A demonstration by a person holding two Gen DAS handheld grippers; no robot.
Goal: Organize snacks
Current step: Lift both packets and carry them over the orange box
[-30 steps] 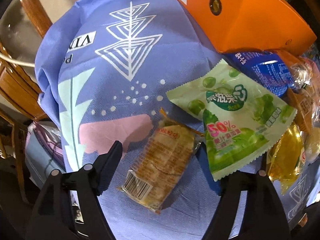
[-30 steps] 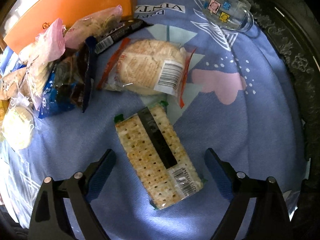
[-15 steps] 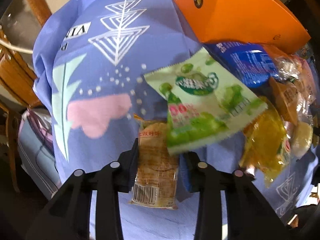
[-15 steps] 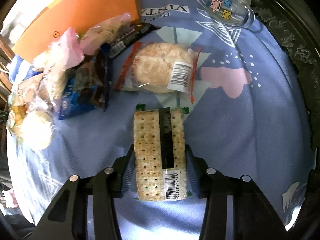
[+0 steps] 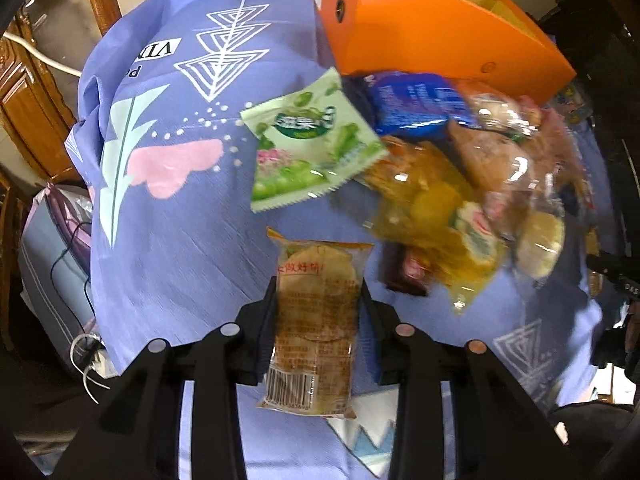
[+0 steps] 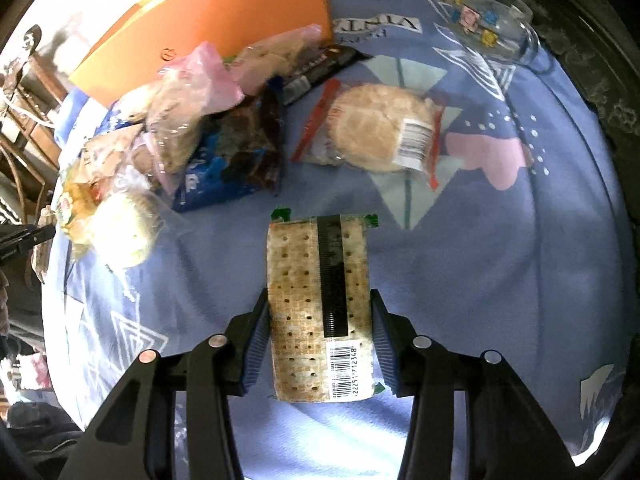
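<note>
Both grippers hold a snack over the blue cloth.

The left gripper is clamped on a biscuit pack, the right gripper on a cracker pack. The other snacks lie heaped beside an orange box, a green pouch at the heap's edge.

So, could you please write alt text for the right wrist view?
The right gripper clamps a clear-wrapped cracker pack over a blue patterned tablecloth. Beyond lie a round wrapped biscuit, a heap of snack packets and an orange box.
</note>
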